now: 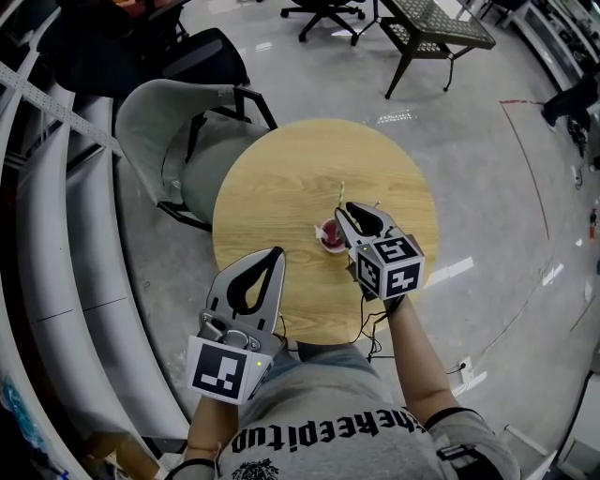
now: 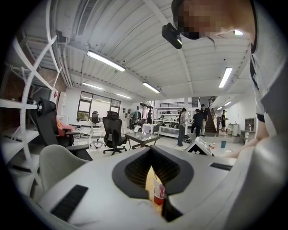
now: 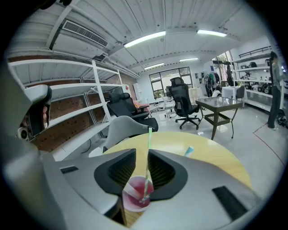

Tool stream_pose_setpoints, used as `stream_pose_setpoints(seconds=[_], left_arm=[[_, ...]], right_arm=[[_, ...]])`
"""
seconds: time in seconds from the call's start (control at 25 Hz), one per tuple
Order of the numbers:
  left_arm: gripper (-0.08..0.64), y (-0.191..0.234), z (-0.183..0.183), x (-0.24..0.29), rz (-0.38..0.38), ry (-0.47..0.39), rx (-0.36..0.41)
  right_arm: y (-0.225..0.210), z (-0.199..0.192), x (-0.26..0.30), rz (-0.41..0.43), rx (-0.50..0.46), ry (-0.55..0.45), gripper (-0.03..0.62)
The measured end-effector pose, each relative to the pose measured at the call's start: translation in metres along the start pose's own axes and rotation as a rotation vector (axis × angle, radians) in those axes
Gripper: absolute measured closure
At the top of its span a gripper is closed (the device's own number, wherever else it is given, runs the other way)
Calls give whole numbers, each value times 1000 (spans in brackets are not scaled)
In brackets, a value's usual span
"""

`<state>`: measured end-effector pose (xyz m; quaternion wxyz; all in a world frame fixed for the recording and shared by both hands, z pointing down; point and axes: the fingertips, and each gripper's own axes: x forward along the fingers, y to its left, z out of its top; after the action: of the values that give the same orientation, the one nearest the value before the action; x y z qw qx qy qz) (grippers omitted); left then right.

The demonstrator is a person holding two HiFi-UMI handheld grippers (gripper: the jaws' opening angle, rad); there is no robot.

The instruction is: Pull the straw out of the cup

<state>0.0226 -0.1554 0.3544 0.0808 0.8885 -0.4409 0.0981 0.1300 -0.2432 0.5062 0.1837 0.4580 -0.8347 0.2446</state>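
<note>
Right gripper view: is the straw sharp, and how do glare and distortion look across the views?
Right gripper view: straw sharp, fisheye bows the edges. Head view: glare patches on the floor, table crisp. Left gripper view: cup small and soft, dark vignette around.

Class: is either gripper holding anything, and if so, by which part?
Nothing is held. The right gripper stands open with the straw between its jaws, unpressed; the left gripper is empty.

A round wooden table stands on a glossy grey floor, with a pale grey shell chair drawn up against it. Beyond are black office chairs, a dark mesh-topped table and white shelving. Far off, perhaps four people stand about.
</note>
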Motion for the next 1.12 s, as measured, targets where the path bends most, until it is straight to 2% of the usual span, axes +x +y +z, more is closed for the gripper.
stream_pose_setpoints(seconds=[0.4,1.12], left_arm=[[534,10,-4,1,15,6,-12],[534,14,-6,1,19,7,-28]], right_arm=[[-4,-10,15,-27,-8,50,477],[7,-22,26,-16,-80,118,476]])
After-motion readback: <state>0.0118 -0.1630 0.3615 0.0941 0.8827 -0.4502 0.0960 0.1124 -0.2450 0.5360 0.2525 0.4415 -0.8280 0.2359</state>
